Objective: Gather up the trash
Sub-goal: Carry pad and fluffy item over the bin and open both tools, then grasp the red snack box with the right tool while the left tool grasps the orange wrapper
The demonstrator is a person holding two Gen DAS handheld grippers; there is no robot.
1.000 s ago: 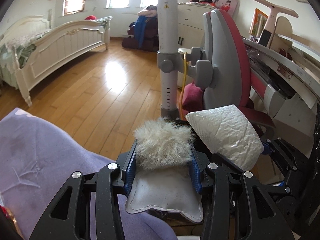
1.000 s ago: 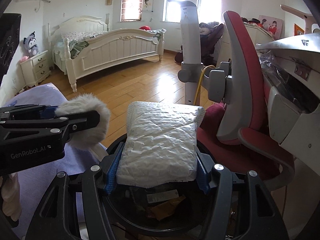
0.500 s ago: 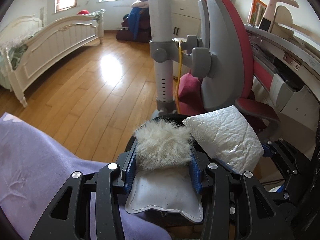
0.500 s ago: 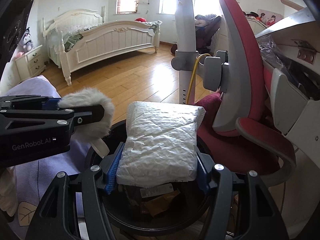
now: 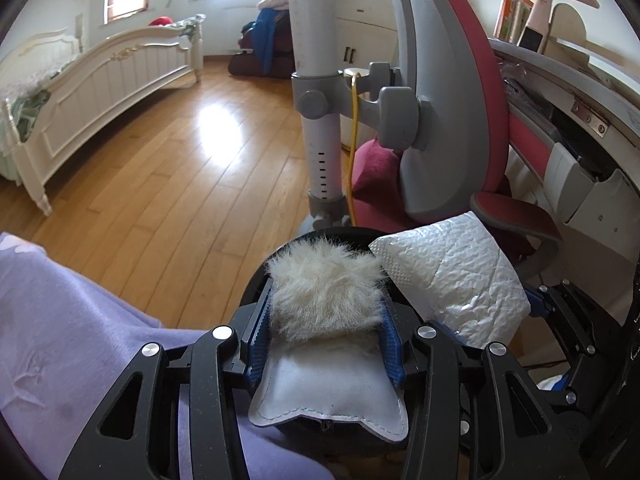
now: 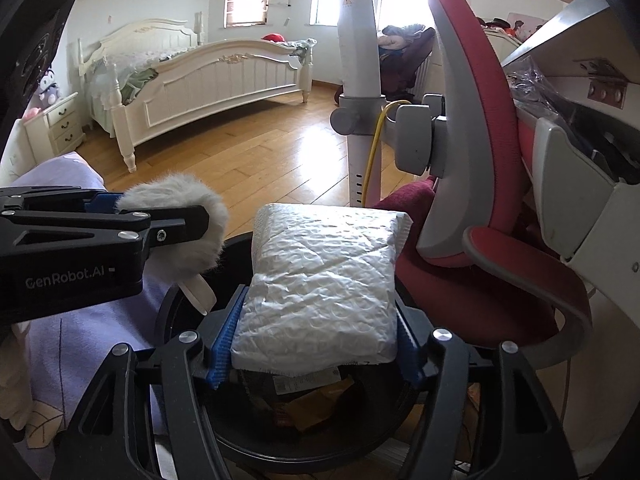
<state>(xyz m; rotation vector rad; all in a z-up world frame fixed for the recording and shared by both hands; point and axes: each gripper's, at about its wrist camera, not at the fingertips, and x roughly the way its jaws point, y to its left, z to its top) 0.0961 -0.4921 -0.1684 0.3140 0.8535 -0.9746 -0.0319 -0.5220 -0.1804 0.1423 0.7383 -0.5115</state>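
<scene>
Above a round black bin (image 6: 304, 432), seen from the right wrist camera, the right claw (image 6: 316, 344) was clamped on a white bubble mailer (image 6: 320, 284), its blue pads (image 6: 224, 336) pressed against the two long sides of the packet, which lay roughly flat and stuck out forward past the fingertips. Below it, inside the bin, brown paper scraps (image 6: 316, 412) and a printed label could be made out. To the left in that view, the left claw (image 6: 200, 220) reached in sideways, closed on a pale furry item (image 6: 188, 236). In the left wrist view, that left claw (image 5: 324, 320) gripped the furry item (image 5: 324, 292) between its blue pads (image 5: 258, 336), with a smooth white leather-like part (image 5: 328, 392) of the same piece lying flat back between the fingers. The bubble mailer (image 5: 452, 276) sat just beside it on the right, tilted, its corner touching or nearly touching the fur; which could not be told. Part of the bin's dark rim (image 5: 320, 236) showed just beyond the fur. A lilac blanket (image 5: 64, 328) lay at the lower left. Beyond stood a red and grey chair (image 5: 440, 112), a white pole (image 5: 320, 80) with a yellow cable (image 5: 352, 140), a wooden floor (image 5: 160, 168) and a white bed (image 6: 192, 76).
</scene>
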